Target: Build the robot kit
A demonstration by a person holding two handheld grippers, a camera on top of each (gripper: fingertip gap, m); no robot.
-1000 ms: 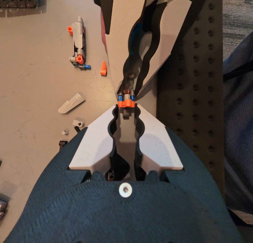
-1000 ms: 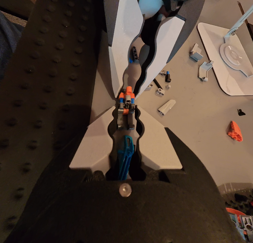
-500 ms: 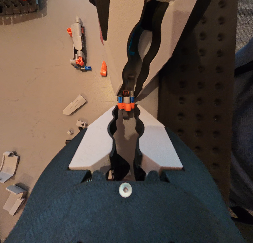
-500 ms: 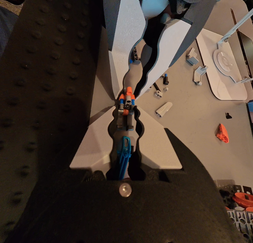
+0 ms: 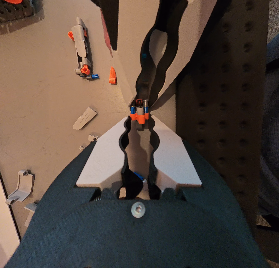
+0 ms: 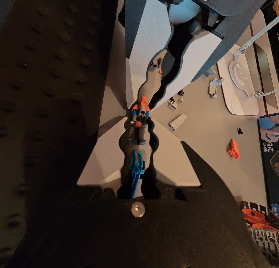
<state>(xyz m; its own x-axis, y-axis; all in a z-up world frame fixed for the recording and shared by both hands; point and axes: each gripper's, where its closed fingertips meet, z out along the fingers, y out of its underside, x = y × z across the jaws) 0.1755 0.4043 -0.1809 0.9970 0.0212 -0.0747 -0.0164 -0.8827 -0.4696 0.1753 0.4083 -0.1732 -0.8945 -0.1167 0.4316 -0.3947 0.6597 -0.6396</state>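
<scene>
Orange connector piece: an orange plastic connector with two blue pins and a grey centre [image 5: 139, 115] sits between the tips of the two hand-held grippers, above the tabletop [image 5: 37, 106].
Left hand-held gripper [image 5: 139, 119]: fingers together on the orange end of that small assembly.
Right hand-held gripper [image 6: 139, 120]: clamped on the far end, a grey and dark frame of beams [image 6: 138, 133]; a light blue plastic part [image 6: 135, 168] lies between its fingers nearer the camera.
Change: in the left wrist view the loose parts have slid right and nearer since a second ago, and a grey angled bracket [image 5: 22, 185] has come into view at the near left; both grips stay as they were.
Loose parts: a grey and orange sub-assembly [image 5: 82, 49], an orange wedge [image 5: 112, 78] and a pale grey curved panel [image 5: 84, 118] lie left of the grippers.
Writing: a dark printed box [image 6: 270, 155] at the right edge bears lettering.
Containers: a dark tray [image 6: 264, 224] at the near right holds orange and grey parts.
Right side: a black studded mat [image 5: 223, 109].
</scene>
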